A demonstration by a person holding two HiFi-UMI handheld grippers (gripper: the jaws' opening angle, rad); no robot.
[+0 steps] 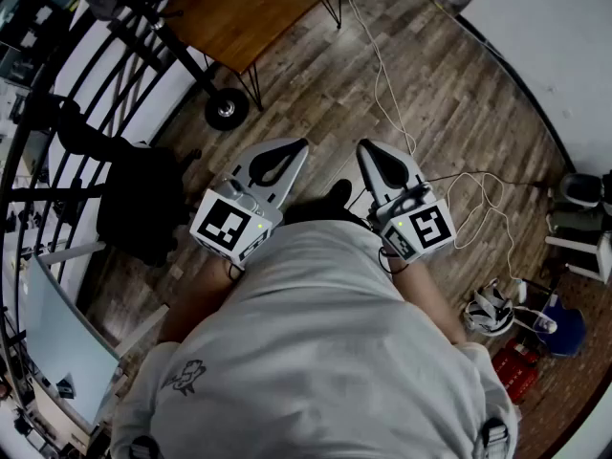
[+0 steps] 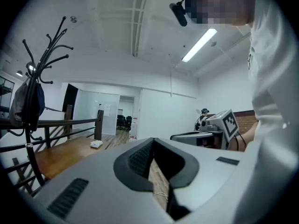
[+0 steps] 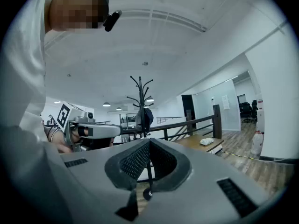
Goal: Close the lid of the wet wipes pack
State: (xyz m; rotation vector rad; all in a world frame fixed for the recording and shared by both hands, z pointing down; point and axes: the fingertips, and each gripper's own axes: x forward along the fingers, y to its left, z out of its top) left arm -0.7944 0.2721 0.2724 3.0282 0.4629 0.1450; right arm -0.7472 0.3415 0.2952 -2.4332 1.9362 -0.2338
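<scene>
Two grippers sit side by side, close to the person's shirt and above the wooden floor. The left gripper has its jaws closed tip to tip with nothing between them. The right gripper is closed and empty as well. In the head view the wooden table lies at 11 o'clock from them, well apart. The wipes pack lies on that table as a small white thing at 10 o'clock from the left jaws, too small to tell how its lid sits. A white cable trails over the floor at 12 o'clock.
</scene>
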